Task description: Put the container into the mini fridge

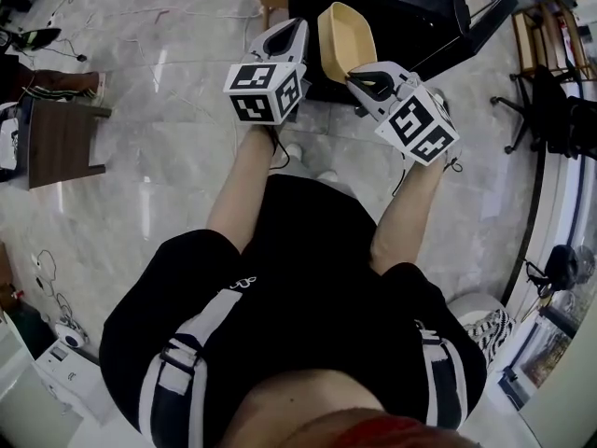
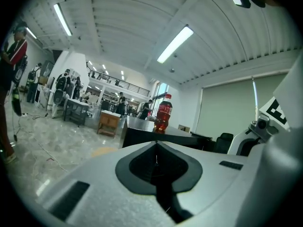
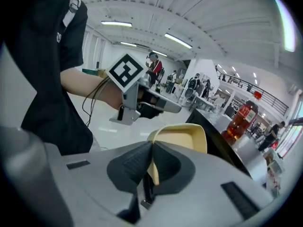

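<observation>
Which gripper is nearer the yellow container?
Right. The right gripper is shut on the yellow container, jaws on its rim; the left gripper sits left of it, jaws together, empty.

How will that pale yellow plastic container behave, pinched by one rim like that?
Probably light: the right hand-held gripper carries the pale yellow plastic container by one rim alone. Its wall looks stiff, holding shape. Gripped off-centre, it may swing or slip.

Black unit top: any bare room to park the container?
Yes: the black top is bare around the red bottle. Crowded in front, where the right gripper holds the container near the left gripper.
</observation>
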The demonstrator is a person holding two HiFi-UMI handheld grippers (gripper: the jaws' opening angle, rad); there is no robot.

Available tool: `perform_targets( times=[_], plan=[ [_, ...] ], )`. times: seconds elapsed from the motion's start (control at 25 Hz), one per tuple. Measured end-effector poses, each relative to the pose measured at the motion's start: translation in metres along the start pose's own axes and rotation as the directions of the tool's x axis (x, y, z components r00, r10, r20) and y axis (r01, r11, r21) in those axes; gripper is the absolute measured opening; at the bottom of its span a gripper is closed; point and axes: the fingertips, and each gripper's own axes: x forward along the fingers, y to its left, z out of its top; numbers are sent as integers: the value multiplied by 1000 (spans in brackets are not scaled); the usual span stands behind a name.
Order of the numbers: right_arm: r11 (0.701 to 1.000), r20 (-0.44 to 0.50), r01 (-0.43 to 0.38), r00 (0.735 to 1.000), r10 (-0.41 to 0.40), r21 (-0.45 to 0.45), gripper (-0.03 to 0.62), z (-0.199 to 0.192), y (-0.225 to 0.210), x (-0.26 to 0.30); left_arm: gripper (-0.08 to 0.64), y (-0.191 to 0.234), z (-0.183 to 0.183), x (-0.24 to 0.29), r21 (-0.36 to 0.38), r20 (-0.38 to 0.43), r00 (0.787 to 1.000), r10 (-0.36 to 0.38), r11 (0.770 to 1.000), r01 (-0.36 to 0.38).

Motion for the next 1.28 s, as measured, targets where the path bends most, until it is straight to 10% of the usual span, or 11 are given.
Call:
perform_targets(
  times=[0.52,1.04,1.16,1.28],
  plan=[
    [994,-202,96,974,-104,-46,17,-79,-83,74,8,35,-5,18,-16,-27,999,41,999,-41],
    [974,-209,222,951,-228,-49,20,-111,-153,108,8,44,19,45,24,-11,999,33,999,-33],
    [969,-182,244,952,-245,-32,126,-108,-150,103,8,40,20,52,27,-9,1000,20,999,-20],
    [968,-70,246,967,-243,39,65,-83,-135,80,8,31,28,59,36,4,1000,-5,999,5]
  ],
)
